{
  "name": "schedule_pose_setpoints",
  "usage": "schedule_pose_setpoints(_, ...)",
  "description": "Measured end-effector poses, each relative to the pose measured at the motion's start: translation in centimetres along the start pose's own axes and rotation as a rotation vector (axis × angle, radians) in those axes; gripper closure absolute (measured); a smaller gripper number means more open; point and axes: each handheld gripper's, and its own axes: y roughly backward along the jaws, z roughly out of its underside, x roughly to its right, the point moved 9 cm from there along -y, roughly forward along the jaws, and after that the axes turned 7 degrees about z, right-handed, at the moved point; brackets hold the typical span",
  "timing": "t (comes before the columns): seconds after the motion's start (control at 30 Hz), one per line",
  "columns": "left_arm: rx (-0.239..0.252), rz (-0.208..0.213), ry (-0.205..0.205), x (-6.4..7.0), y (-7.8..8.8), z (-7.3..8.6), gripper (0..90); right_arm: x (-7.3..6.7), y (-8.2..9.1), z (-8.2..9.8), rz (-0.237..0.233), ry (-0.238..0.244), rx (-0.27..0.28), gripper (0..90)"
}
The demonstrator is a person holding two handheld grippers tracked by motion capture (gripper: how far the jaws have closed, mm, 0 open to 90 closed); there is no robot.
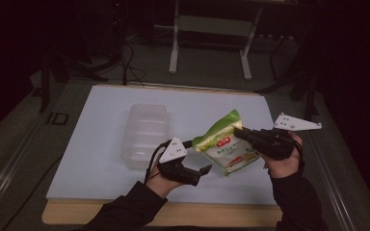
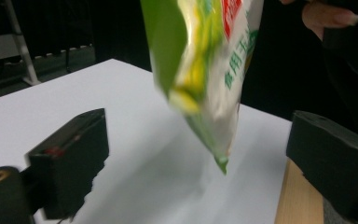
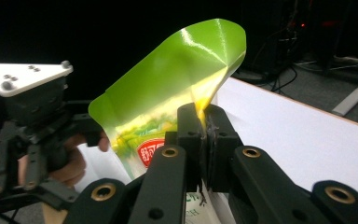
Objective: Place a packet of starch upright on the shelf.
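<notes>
- Two hand-held grippers work over a white board (image 1: 101, 159) that lies on a wooden bench (image 1: 173, 216), both near the board's near edge.
- The right gripper (image 1: 241, 132) has its jaws pressed together on a green snack bag (image 1: 225, 144), pinching it at the side near its upper part; the right gripper view shows the two black jaws closed flat on the bag's folded green edge (image 3: 186, 70).
- The bag hangs tilted above the board, right of centre, its lower corner clear of the surface and casting a shadow below it in the left gripper view (image 2: 205, 70).
- The left gripper (image 1: 200, 171) sits low by the near edge, just left of the bag, with its jaws spread wide and nothing between them; in its own view the bag hangs beyond the gap, touching neither jaw.
- A clear plastic container (image 1: 145, 134) rests on the board left of centre, beside the left gripper and apart from the bag.
- A white metal stand (image 1: 212, 29) is on the floor beyond the bench's far edge.
</notes>
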Motion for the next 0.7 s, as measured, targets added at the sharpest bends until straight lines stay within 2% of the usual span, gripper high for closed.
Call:
schedule_pose_setpoints(0.07,0.005,-0.004,0.002,0.0,-0.2,-0.1,14.7,-0.1,-0.1,0.0,-0.002,-0.002,-0.001,86.6)
schedule_pose_setpoints(0.1,0.005,-0.004,0.002,0.0,-0.2,-0.1,14.7,-0.1,-0.2,0.1,-0.004,-0.001,-0.003,86.7)
schedule_pose_setpoints(0.13,0.03,0.023,0.014,0.0,-0.5,-0.6,24.4,-0.2,-0.4,0.2,-0.007,0.003,-0.007,86.6)
schedule_pose_setpoints(0.2,0.026,0.038,0.025,0.0,-0.8,-0.8,35.0,-0.4,-0.6,0.4,-0.017,0.006,-0.013,86.7)
schedule_pose_setpoints(0.33,0.028,0.014,0.03,-0.2,-1.2,-1.1,48.0,-0.6,-0.9,0.5,-0.031,0.006,-0.019,86.7)
schedule_pose_setpoints(0.4,0.034,0.013,0.048,-0.5,-1.2,-1.2,56.1,-0.7,-1.0,0.5,-0.029,0.01,-0.019,86.7)
schedule_pose_setpoints(0.47,0.023,0.012,0.051,-0.6,-1.2,-1.1,62.3,-0.7,-1.0,0.4,-0.033,0.006,-0.019,86.7)
schedule_pose_setpoints(0.57,0.003,0.005,0.03,-0.5,-1.2,-1.1,74.1,-0.7,-1.1,0.4,-0.034,0.012,-0.021,86.8)
schedule_pose_setpoints(0.63,-0.002,0.008,0.03,-0.5,-1.1,-1.2,79.6,-0.7,-1.1,0.5,-0.036,0.007,-0.018,86.8)
schedule_pose_setpoints(0.7,-0.013,0.022,0.035,-0.5,-1.0,-1.3,81.3,-0.7,-1.0,0.6,-0.037,0.008,-0.017,86.7)
